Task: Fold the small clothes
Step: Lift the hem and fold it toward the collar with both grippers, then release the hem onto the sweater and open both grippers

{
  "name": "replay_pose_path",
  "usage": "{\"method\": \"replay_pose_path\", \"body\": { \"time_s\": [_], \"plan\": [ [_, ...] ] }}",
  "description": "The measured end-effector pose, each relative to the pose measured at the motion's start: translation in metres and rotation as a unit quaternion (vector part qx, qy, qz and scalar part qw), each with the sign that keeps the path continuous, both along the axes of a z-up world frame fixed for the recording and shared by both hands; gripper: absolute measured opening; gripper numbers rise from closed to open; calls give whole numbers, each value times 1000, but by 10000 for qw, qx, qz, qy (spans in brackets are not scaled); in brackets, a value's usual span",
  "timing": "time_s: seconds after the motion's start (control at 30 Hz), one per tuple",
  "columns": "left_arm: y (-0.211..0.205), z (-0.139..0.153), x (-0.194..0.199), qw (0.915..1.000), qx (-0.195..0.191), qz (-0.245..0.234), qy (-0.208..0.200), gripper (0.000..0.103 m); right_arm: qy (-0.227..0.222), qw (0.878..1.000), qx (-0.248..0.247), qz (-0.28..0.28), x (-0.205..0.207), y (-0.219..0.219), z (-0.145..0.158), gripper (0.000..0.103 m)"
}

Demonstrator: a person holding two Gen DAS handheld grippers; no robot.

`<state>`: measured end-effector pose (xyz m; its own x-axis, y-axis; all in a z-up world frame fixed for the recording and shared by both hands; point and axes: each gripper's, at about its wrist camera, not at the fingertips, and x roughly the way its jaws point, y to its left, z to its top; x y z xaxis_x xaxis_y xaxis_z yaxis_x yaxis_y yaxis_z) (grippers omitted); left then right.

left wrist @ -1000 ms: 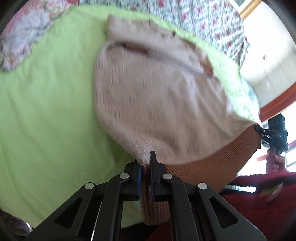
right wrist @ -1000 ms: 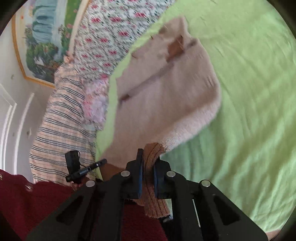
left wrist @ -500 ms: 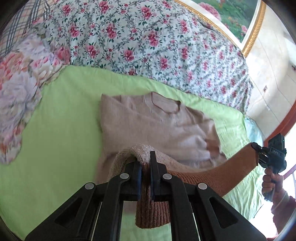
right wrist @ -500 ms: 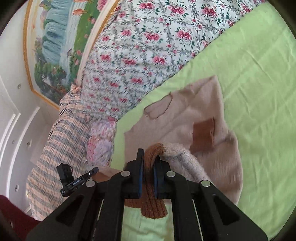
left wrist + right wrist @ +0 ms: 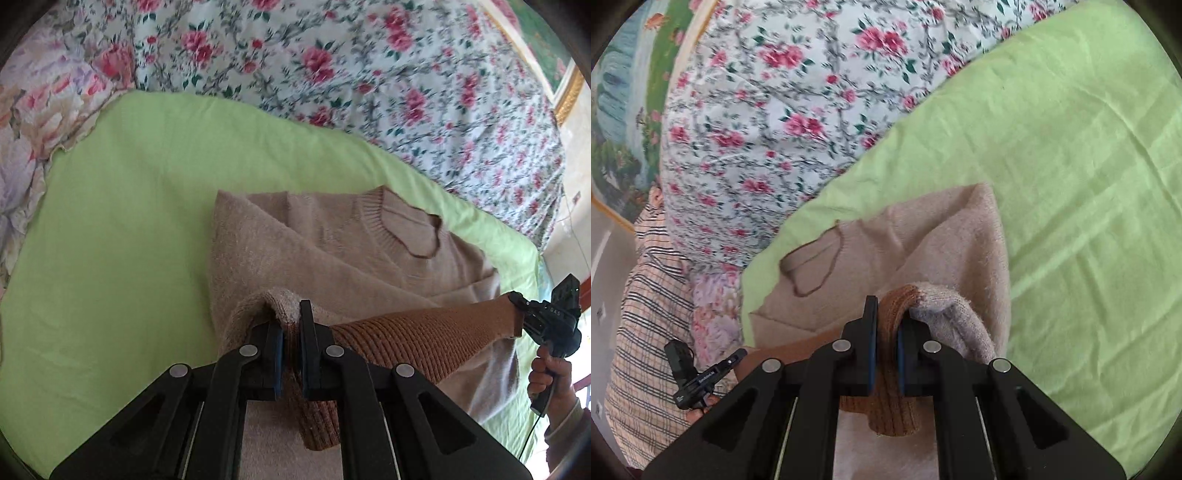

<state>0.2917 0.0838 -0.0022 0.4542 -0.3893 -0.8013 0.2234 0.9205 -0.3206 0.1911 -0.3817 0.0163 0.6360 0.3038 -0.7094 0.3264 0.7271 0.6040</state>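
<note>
A beige knit sweater (image 5: 332,236) lies on the green sheet (image 5: 129,221), collar (image 5: 406,236) toward the floral quilt. Its brown ribbed hem (image 5: 424,336) is stretched taut above the body between both grippers. My left gripper (image 5: 290,317) is shut on the hem's left corner, and the rib hangs down behind the jaws. My right gripper (image 5: 517,306), held by a hand (image 5: 550,380), pinches the other end. In the right wrist view my right gripper (image 5: 888,317) is shut on the brown hem (image 5: 894,406) over the sweater (image 5: 942,240); the left gripper (image 5: 740,354) shows at lower left.
A floral quilt (image 5: 332,55) is bunched along the far side of the sheet, with a flowered pillow (image 5: 37,110) at the left. A plaid cloth (image 5: 646,332) and a framed painting (image 5: 620,92) lie beyond. Bare green sheet (image 5: 1071,184) spreads beside the sweater.
Both grippers have carried the hem forward over the sweater toward its collar. The lifted body has come down flat on the sheet, and the collar and quilt have come into view.
</note>
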Motion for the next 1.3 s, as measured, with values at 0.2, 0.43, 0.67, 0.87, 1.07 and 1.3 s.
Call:
{"method": "replay_pose_path", "body": {
  "time_s": [0.2,0.43,0.67,0.87,1.07,1.3],
  "plan": [
    [0,-16,-3,9994,63,-37,338,22,198,9993,-71,-306,-17,-4,3,23],
    [-35,4,-94,9928,-128,-1132,379,33,-348,9902,-650,1182,-65,86,37,31],
    [-128,-32,-73,9790,481,-1918,490,33,816,9423,-1285,2981,12,146,-29,30],
    [-112,-18,22,9843,1100,-1368,195,23,734,9647,-2027,1511,72,63,-15,23],
    [-45,-6,87,9962,813,-236,193,20,186,9854,-1680,213,62,10,11,26],
    [4,7,59,9965,406,713,131,51,-144,9936,-1109,125,11,37,18,32]
  ]
}}
